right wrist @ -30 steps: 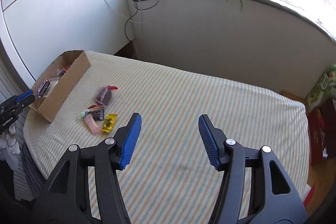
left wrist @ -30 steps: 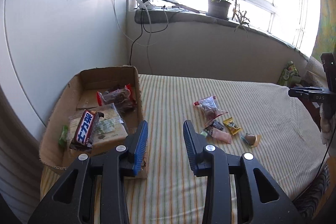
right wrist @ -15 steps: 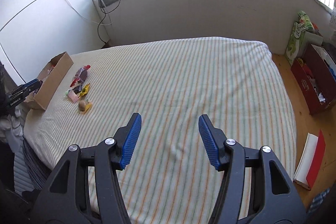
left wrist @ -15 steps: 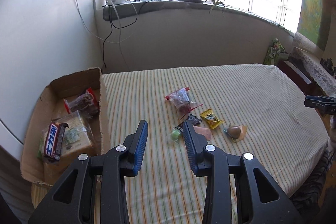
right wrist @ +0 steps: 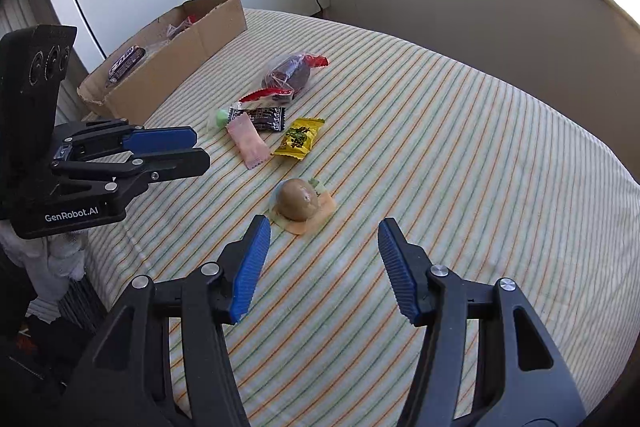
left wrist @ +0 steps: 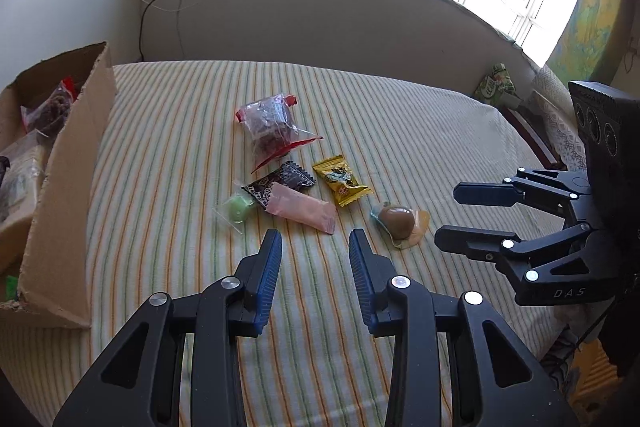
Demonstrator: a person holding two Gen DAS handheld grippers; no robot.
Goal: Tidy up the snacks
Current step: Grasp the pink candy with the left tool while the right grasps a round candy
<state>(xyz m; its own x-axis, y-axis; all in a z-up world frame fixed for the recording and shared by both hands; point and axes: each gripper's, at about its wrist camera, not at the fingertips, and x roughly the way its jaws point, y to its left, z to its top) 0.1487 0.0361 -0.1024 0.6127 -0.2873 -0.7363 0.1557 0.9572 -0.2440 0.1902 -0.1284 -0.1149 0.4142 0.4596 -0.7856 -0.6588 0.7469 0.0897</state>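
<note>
Evidently your right hand-held gripper (right wrist: 322, 259) hung released, empty, just short of the egg-shaped snack (right wrist: 298, 205); slick wrapper, so pinch its rounded sides gently.

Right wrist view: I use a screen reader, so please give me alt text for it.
Open right tool points down at a wrapped brown egg-shaped snack on a striped bedspread. Beyond lie five more wrapped snacks beside a cardboard box; the left tool is open at left.

Striped bed (left wrist: 400, 131): snacks (left wrist: 304, 187), cardboard box (left wrist: 68, 187)
</note>
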